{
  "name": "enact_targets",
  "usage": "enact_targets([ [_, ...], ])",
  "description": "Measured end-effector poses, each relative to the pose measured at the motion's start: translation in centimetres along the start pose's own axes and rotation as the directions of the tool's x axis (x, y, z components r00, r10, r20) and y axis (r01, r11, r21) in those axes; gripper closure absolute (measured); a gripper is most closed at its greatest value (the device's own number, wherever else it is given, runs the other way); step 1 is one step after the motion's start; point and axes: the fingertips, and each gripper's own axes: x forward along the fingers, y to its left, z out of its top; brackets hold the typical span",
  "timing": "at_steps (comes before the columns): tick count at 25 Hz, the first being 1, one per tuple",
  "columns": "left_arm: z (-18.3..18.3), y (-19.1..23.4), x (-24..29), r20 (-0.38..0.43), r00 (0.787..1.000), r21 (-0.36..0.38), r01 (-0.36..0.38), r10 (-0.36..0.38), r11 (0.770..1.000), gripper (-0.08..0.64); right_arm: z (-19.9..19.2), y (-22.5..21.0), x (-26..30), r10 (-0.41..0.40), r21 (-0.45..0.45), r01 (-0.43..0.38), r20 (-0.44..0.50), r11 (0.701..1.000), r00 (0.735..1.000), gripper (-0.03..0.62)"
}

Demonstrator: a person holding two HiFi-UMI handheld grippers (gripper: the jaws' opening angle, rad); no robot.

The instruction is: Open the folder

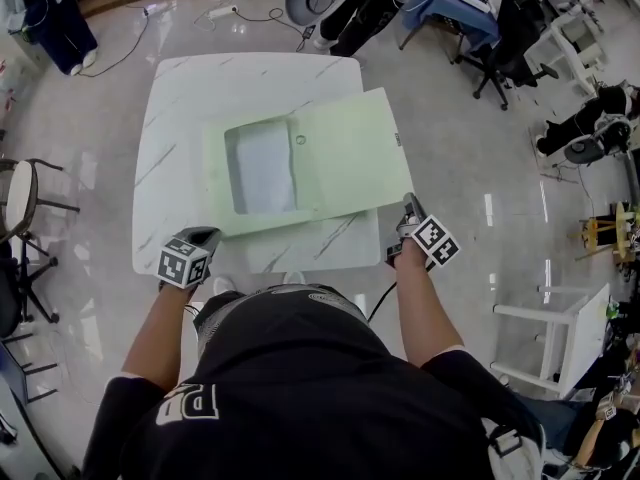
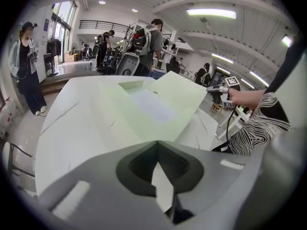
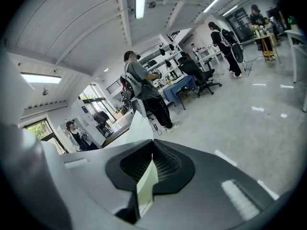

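Only the gripper views are showing the left gripper (image 2: 156,145) and right gripper (image 3: 152,145) each pinching an edge of the green folder (image 1: 345,153). It is lying long side left to right on the table (image 1: 180,118).

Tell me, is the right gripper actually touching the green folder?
Touching. In the right gripper view, the right gripper has its jaws closed on a pale green edge of the folder, which is pinched between them.

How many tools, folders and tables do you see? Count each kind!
Tools: 2 (left tool, right tool)
Folder: 1
Table: 1
Total: 4
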Motion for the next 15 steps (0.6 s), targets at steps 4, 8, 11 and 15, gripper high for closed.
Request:
enact_targets([
  [4, 0.2, 0.2, 0.0, 0.002, 1.0, -0.011, -0.017, 0.017, 1.0, 0.509, -0.8, -2.3, 1.3, -0.019, 0.033, 0.02, -0.04, 0.999, 0.999, 0.588],
  [8, 0.2, 0.2, 0.1, 0.012, 0.999, -0.02, -0.048, 0.048, 0.999, 0.508, -1.7, -4.4, 2.5, -0.043, 0.06, 0.048, -0.081, 0.997, 0.996, 0.588],
  [11, 0.1, 0.3, 0.0, 0.018, 0.998, -0.036, -0.065, 0.066, 0.997, 0.508, -2.6, -5.9, 3.4, -0.054, 0.087, 0.065, -0.117, 0.994, 0.992, 0.588],
  [15, 0.1, 0.3, 0.1, 0.016, 0.997, -0.045, -0.081, 0.082, 0.996, 0.508, -3.9, -7.5, 4.4, -0.069, 0.108, 0.087, -0.161, 0.99, 0.985, 0.586],
])
